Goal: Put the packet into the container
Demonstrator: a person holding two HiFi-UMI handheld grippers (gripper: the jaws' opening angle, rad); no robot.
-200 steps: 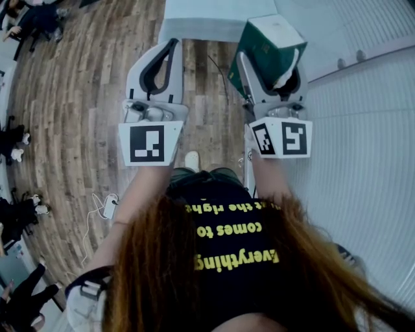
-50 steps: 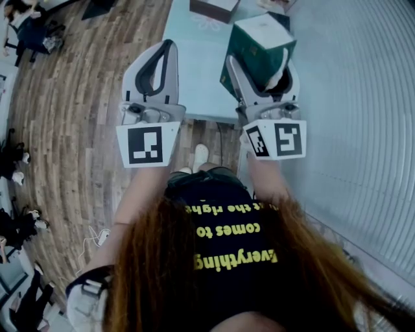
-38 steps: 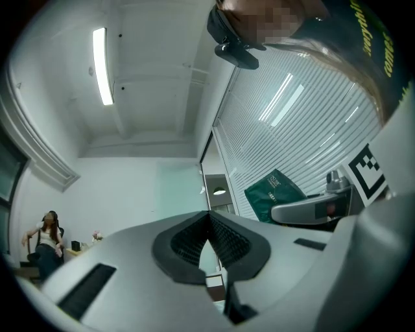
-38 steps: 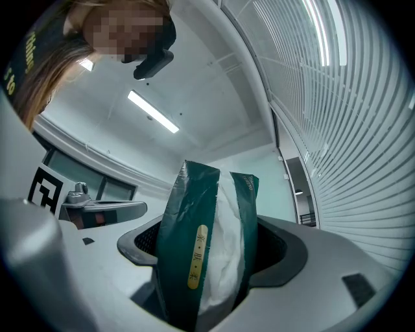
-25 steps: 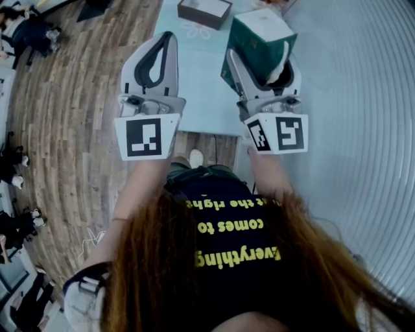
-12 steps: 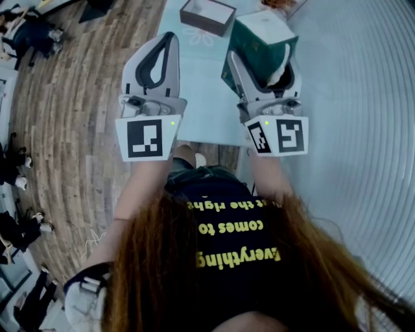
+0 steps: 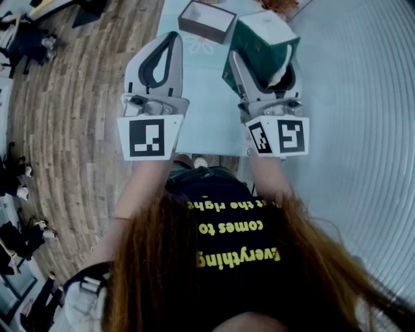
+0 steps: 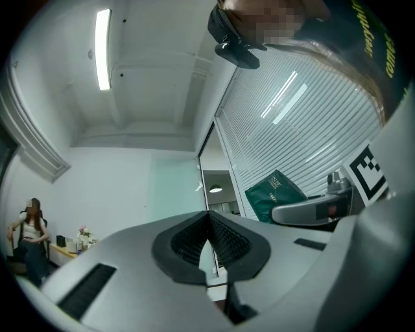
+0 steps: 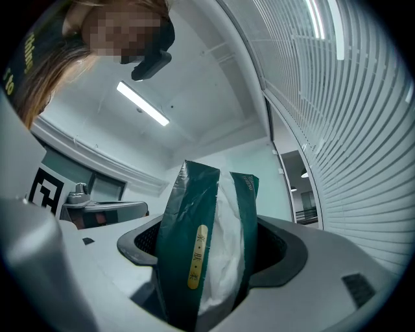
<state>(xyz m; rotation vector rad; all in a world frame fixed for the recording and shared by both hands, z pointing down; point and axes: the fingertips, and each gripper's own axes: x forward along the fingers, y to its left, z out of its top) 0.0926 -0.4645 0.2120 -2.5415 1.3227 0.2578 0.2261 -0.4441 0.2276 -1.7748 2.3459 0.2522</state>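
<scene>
A dark green packet point(image 7: 264, 37) with a white gusset is clamped between the fingers of my right gripper point(image 7: 264, 61), held above the right side of a pale table point(image 7: 201, 97). In the right gripper view the packet point(image 9: 202, 240) stands upright between the jaws. An open brown box, the container point(image 7: 206, 21), sits on the table's far part, ahead of both grippers. My left gripper point(image 7: 170, 40) hovers over the table's left side, shut with nothing in it; its pads point(image 8: 224, 237) touch. From the left gripper view the packet point(image 8: 275, 193) shows to the right.
Wooden floor point(image 7: 78, 97) lies left of the table, with seated people point(image 7: 26, 39) at its far edge. A white slatted wall point(image 7: 363, 97) runs along the right. A brownish item point(image 7: 279, 5) sits at the table's far end.
The table and the brown container have slid closer under both grippers as the person walked up to them. The right gripper still holds the packet; the left stays shut.
</scene>
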